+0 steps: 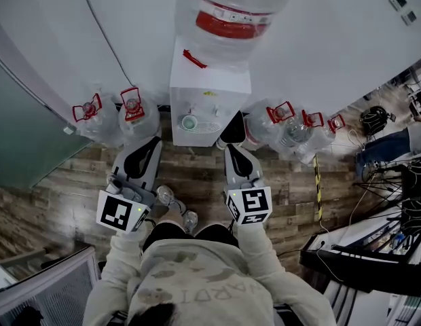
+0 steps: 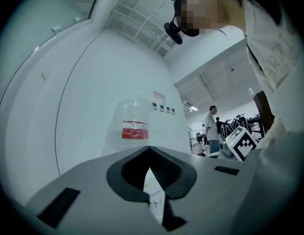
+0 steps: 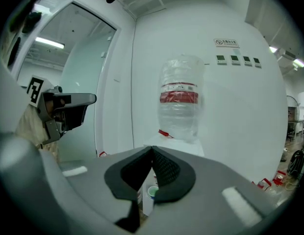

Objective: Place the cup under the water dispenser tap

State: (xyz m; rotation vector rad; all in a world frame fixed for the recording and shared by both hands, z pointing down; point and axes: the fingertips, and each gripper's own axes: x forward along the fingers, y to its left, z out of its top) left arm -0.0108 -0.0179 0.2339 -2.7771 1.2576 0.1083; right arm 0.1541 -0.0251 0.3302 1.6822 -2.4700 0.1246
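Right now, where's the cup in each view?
Head view: cup upper centre, in the dispenser's recess.
Left gripper view: not visible.
Right gripper view: cup small, low centre, seen through the gap below the right gripper's shut jaws.
Shared landmark: red-labelled water bottle atop the dispenser.

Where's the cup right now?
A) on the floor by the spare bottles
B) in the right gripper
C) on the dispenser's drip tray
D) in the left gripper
C: the cup sits on the drip tray of the water dispenser. The left gripper and right gripper both have their jaws together with nothing between them.
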